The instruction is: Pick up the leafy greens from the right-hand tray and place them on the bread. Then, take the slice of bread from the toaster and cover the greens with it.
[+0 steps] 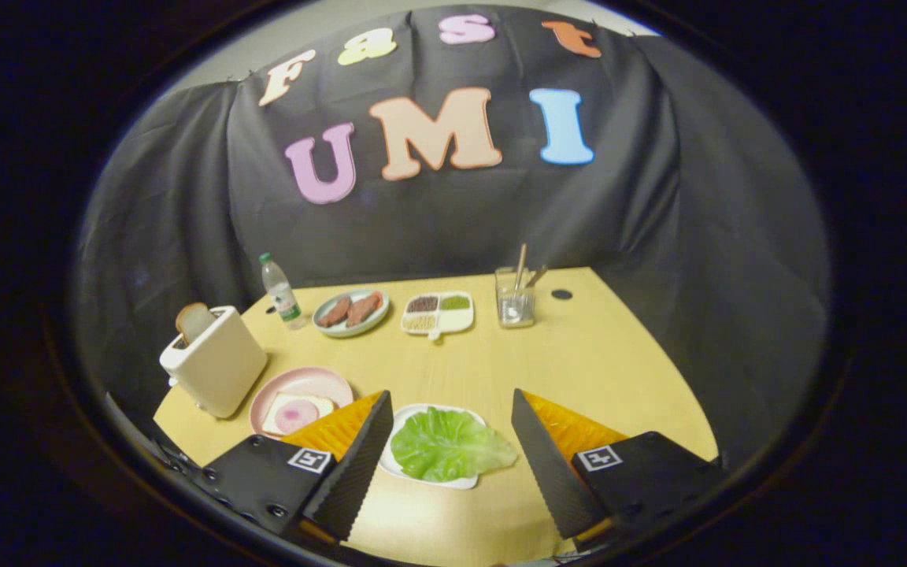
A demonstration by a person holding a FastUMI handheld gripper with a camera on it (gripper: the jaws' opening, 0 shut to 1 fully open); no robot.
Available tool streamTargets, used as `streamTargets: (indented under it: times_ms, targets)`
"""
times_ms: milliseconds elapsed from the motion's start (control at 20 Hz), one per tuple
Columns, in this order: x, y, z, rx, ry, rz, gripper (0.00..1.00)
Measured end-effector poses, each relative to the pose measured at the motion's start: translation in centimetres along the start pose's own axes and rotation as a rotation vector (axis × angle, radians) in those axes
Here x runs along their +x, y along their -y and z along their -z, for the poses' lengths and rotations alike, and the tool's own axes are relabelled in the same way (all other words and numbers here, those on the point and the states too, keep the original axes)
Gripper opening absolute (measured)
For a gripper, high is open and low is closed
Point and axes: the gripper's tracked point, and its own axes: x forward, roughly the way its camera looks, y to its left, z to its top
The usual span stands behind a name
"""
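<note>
Hand-held gripper [447,449] fingers spread wide, straddling leafy greens [448,443], untouched.

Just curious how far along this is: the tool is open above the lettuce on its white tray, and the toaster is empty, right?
Not quite. In the gripper view the toaster has a slice of bread sticking out of its slot. The rest holds: the tool is open, with the lettuce on its white tray between the fingers.

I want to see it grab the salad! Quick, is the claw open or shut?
Gripper: open, holding nothing; the leafy greens lie on their tray between the fingers, untouched.
</note>
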Motion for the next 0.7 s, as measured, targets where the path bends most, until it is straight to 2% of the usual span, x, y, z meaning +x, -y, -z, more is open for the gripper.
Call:
streamTargets:
  times_ms: [400, 700]
  targets:
    - [6.4, 3.8, 8.0, 0.082, -0.29, -0.048, 0.96]
    - [9.2, 5.9, 11.0, 0.164, -0.424, -0.054, 0.96]
